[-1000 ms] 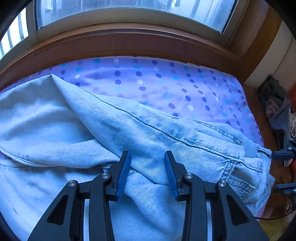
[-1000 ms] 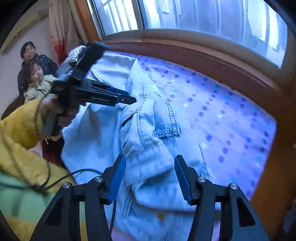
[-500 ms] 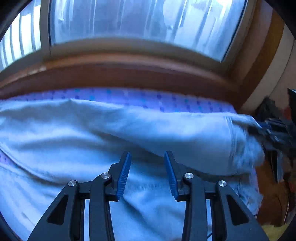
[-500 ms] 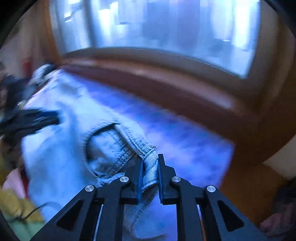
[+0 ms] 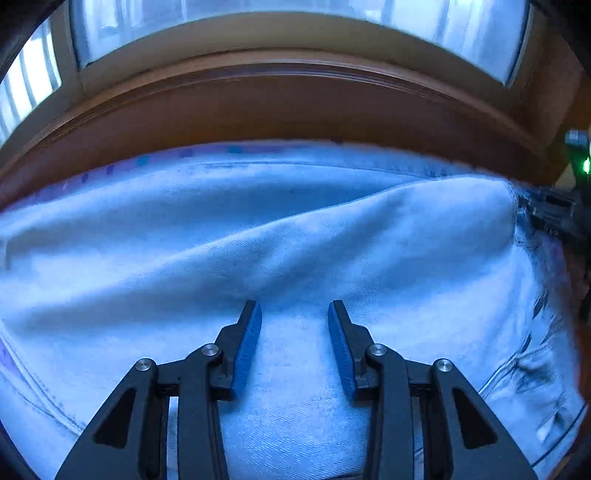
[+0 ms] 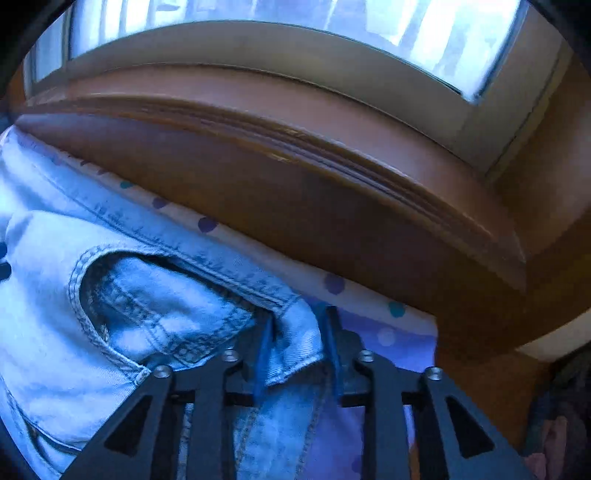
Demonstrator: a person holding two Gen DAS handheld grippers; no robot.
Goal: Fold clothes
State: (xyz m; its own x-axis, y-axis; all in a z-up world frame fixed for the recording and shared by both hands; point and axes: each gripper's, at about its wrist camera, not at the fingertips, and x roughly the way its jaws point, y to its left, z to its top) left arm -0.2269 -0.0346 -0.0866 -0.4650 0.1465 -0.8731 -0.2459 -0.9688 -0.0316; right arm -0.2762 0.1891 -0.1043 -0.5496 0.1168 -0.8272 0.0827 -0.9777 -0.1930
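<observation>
Light blue denim jeans (image 5: pixel 295 236) lie spread over a purple dotted sheet (image 5: pixel 184 153). My left gripper (image 5: pixel 294 314) is open and empty, low over the middle of the denim. In the right wrist view, my right gripper (image 6: pixel 297 325) has its jaws partly apart around a fold of the jeans' waistband (image 6: pixel 299 332), next to a front pocket (image 6: pixel 147 306). The right gripper also shows at the far right edge of the left wrist view (image 5: pixel 554 214), at the denim's edge.
A brown wooden window ledge (image 5: pixel 295 107) runs close behind the sheet, also seen in the right wrist view (image 6: pixel 314 184). A window (image 6: pixel 369 26) stands above it. Dark clothes (image 6: pixel 565 406) lie at the lower right.
The upper denim layer has been carried across toward the window side and now covers most of the sheet. My right gripper closed on the waistband, then its jaws widened. The left gripper stayed open.
</observation>
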